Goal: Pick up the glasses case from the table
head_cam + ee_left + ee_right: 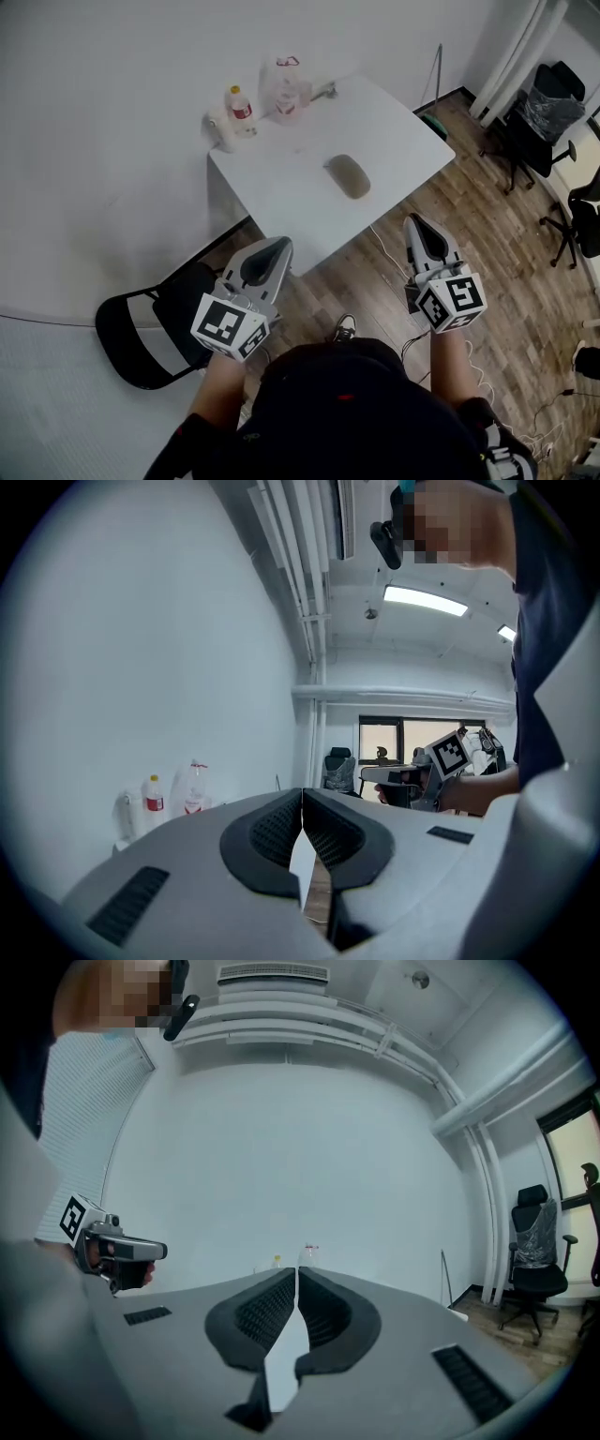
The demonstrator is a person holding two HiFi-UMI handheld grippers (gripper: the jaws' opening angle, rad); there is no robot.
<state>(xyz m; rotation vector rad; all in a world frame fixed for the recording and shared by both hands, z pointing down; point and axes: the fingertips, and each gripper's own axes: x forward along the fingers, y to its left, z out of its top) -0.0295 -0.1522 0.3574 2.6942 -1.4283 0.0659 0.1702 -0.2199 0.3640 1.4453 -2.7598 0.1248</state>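
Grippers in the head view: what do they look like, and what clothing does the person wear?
The left gripper and right gripper have pale grey shells that taper to the jaws, which are lined with black ribbed pads. Each carries a white cube with black square markers. The person wears a dark top.

Bottle (241,106) label too small to read. Office chair (589,217) cut off at right edge. Left tool (278,243) covers part of black chair (141,328).

The white table (281,187) is viewed from high overhead, steeply downward, in the head view. Both gripper views are set low and level, facing it from a distance, and the bottles (242,108) are shared by all three.
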